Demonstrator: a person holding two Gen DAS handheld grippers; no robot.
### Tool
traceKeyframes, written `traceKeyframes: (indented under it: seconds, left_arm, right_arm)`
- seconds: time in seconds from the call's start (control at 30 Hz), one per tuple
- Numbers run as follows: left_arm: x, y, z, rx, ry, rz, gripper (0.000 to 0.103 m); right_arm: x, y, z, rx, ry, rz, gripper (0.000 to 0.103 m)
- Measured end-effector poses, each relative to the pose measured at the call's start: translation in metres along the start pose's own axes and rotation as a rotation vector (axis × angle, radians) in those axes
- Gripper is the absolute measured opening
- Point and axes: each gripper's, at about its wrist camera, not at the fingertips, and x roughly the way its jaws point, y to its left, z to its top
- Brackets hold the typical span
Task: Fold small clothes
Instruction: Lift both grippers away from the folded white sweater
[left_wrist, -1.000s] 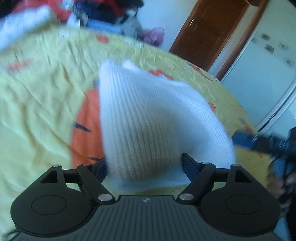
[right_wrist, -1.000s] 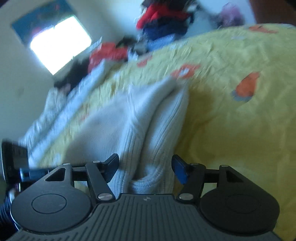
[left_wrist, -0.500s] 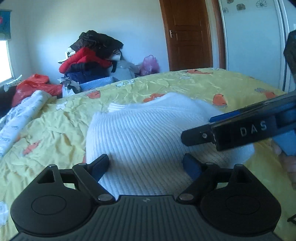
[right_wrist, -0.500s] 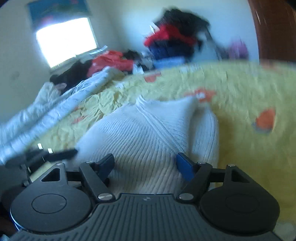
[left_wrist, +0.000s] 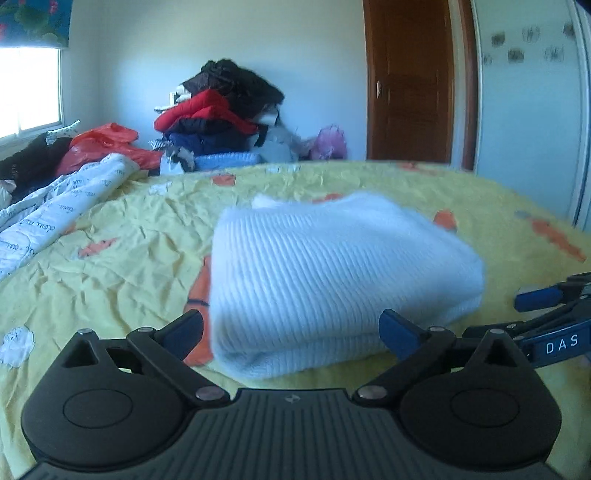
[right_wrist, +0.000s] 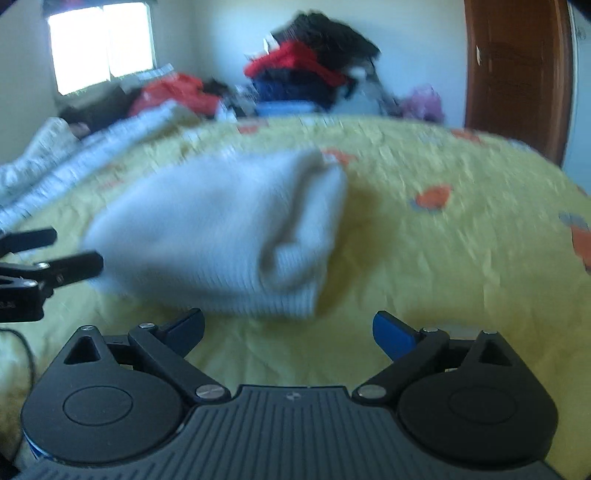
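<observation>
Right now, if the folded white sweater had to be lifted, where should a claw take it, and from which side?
Probably the near folded edge of the white sweater, approached from the camera side. There the layers stack into one thick rounded roll facing the left claw, whose jaws are opening.

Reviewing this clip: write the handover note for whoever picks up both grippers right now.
Left gripper: jaws opening; the white knit sweater lies just past the tips, the pads not pressing on it.
Right gripper: jaws opening, nothing between them, only the yellow bedspread.
The sweater lies as a folded bundle on the bedspread, free of both grippers.
Done: this piece looks folded and set down.
Left: possibly tidy its edges, then take the next item; the clothes pile sits beyond the bed's far edge.
</observation>
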Motion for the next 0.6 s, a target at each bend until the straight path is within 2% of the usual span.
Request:
traceKeyframes:
  seconds: [0.13,0.23,0.37,0.47,0.57,0.6]
  left_arm:
    - [0.005,-0.009,-0.005,-0.002,0.032,0.062,0.102]
    - [-0.007,-0.008,-0.005,-0.049,-0.014,0.075,0.102]
    - [-0.008,-0.013,-0.006,-0.046,-0.053,0.082,0.103]
    - [0.007,-0.015,-0.012,-0.046,0.014,0.096,0.103]
    - [0.021,-0.017,-0.023,-0.033,0.070,0.126,0.103]
    - [0.027,-0.016,-0.025,-0.036,0.119,0.127,0.103]
  right_arm:
    - [0.008,0.006,-0.011,-0.003,0.033,-0.053,0.101]
    - [0.006,0.011,-0.012,0.007,0.045,-0.111,0.103]
    - [0.007,0.012,-0.011,0.030,0.031,-0.098,0.103]
    - [0.016,0.012,-0.012,0.038,0.037,-0.131,0.102]
    - [0.019,0.018,-0.018,0.003,-0.004,-0.160,0.103]
    - [0.020,0.019,-0.020,0.004,-0.020,-0.162,0.103]
